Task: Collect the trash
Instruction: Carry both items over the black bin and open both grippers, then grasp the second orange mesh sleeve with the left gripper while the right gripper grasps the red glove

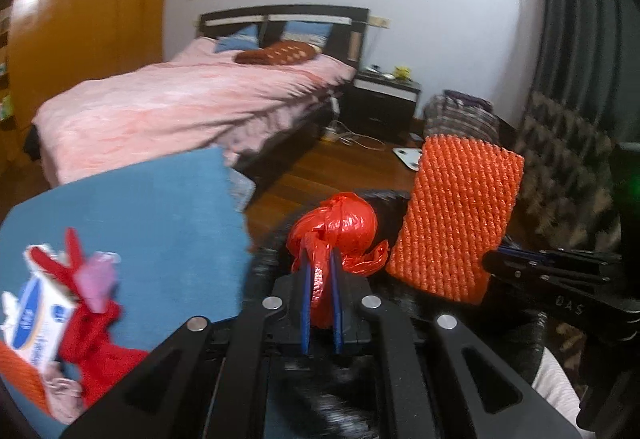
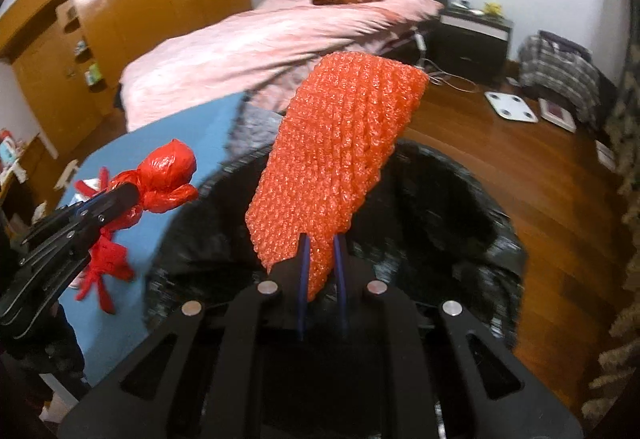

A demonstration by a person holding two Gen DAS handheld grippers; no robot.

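My left gripper (image 1: 320, 259) is shut on a knotted red plastic bag (image 1: 340, 227), which sticks out past the blue pads. From the right wrist view the same red bag (image 2: 168, 171) shows at the left, held by the left gripper (image 2: 128, 195). My right gripper (image 2: 322, 239) is shut on the lower corner of an orange bubble-wrap sheet (image 2: 336, 151), held up above a black-lined trash bin (image 2: 460, 207). The orange sheet (image 1: 456, 215) also appears to the right of the red bag in the left wrist view, with the right gripper (image 1: 496, 259) beside it.
A blue table (image 1: 160, 223) at the left carries a white and blue box (image 1: 36, 319), red scraps (image 1: 92, 331) and a pink wrapper (image 1: 98, 279). Behind it stands a bed (image 1: 180, 99) with a pink cover. A white scale (image 2: 510, 107) lies on the wooden floor (image 2: 540, 179).
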